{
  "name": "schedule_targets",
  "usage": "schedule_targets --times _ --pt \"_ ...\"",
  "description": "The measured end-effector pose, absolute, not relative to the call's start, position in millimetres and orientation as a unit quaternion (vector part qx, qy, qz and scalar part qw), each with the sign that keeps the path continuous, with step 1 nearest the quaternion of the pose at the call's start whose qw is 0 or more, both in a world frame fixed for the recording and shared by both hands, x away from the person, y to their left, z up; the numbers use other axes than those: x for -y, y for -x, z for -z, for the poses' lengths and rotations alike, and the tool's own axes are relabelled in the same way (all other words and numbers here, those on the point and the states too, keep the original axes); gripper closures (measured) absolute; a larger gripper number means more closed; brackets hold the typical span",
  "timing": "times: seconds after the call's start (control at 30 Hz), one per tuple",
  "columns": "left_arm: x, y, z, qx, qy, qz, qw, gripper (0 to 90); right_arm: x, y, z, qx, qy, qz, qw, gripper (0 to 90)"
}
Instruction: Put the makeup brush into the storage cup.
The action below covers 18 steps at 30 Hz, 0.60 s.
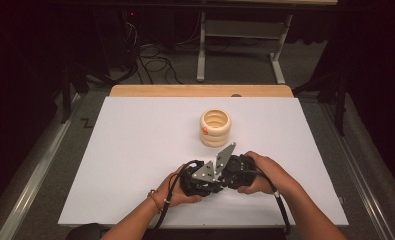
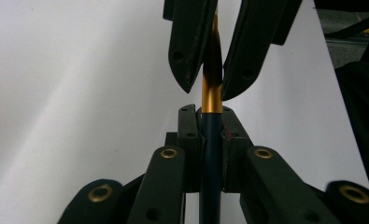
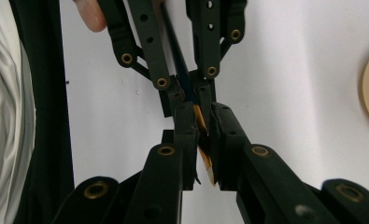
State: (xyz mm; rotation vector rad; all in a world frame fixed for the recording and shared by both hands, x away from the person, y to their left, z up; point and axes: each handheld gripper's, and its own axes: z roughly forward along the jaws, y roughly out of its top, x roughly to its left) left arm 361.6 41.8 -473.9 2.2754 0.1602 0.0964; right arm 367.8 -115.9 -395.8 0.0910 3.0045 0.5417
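Pen [image 2: 211,140], slim and two-toned, spans the gap between the two grippers, its long axis running straight from one to the other. In the left gripper view the dark navy barrel sits pinched in the left gripper [image 2: 211,122], whose jaws are pressed against it, and the gold section [image 2: 211,95] points away into the right gripper's tips, which close on it from above. In the right gripper view the right gripper [image 3: 203,116] pinches the gold end [image 3: 204,161], and the navy part [image 3: 177,60] runs on at a slight tilt into the facing jaws.

In the high view both hands meet low on the counter [image 1: 135,150], the left hand [image 1: 177,192] and right hand [image 1: 265,172] holding the black grippers nose to nose, a grey three-cornered plate [image 1: 217,162] on top. Well beyond them stands a cream ribbed ring-shaped holder [image 1: 215,128] with a small orange mark on its side. The counter carries a white sheet over a wooden top [image 1: 200,90]; the room behind is dark, with cables [image 1: 155,62] on grey floor and a metal table frame [image 1: 240,45].
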Motion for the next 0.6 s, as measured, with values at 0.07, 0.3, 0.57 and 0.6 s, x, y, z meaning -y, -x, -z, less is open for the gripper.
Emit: schedule_targets --times 0.07,0.3,0.57,0.6 --pt "-41.3 -361.0 472.2 -0.074 -0.897 -0.04 0.434 82.7 117.9 -368.6 393.6 -0.98 -0.033 -0.191 0.045 82.4" --pt "-46.0 -367.2 466.5 -0.09 -0.884 -0.05 0.456 82.7 130.7 -369.9 385.9 -0.962 -0.076 -0.247 0.088 61.7" --pt "-54.0 -377.5 455.7 -0.121 -0.861 -0.065 0.49 82.8 168.0 -368.6 366.3 -0.902 -0.149 -0.361 0.182 41.3" --pt "-55.0 -379.0 453.9 -0.123 -0.858 -0.066 0.495 82.8 174.3 -367.7 364.8 -0.896 -0.153 -0.371 0.189 38.9"
